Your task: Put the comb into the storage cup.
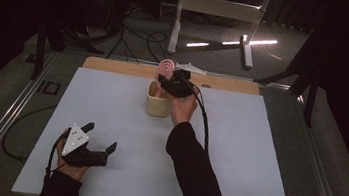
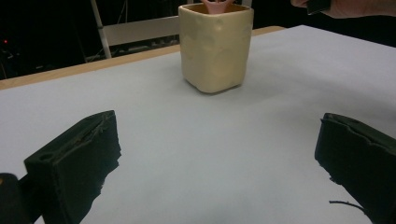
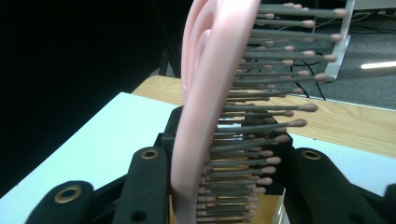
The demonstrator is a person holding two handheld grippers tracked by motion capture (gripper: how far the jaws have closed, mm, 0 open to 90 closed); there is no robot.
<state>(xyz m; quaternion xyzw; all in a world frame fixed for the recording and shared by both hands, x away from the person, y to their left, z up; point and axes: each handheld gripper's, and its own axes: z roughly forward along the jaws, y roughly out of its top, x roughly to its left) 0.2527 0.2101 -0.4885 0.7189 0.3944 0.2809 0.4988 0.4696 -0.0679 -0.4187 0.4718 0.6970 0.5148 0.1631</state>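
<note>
Right hand-held gripper clamped on a pink hairbrush, jaws pressed against the paddle's back on one side and the bristle field on the other, poised directly over a cream square cup. Brush upright, head above the jaws, lower end dipping into the cup's mouth beneath them. Left hand-held gripper well back toward the near edge of the table, jaws apart and holding nothing, cup far ahead of it and unsupported.

Likely risks from here: bristles give under the pad, so the grip may be soft and the brush could twist or slide as it lowers. Handle end catching the rim instead of clearing it could tip the light cup, with nothing steadying it. Letting go while the tall head leans to one side might topple brush and cup together. Depth of the handle inside the cup hard to tell.
</note>
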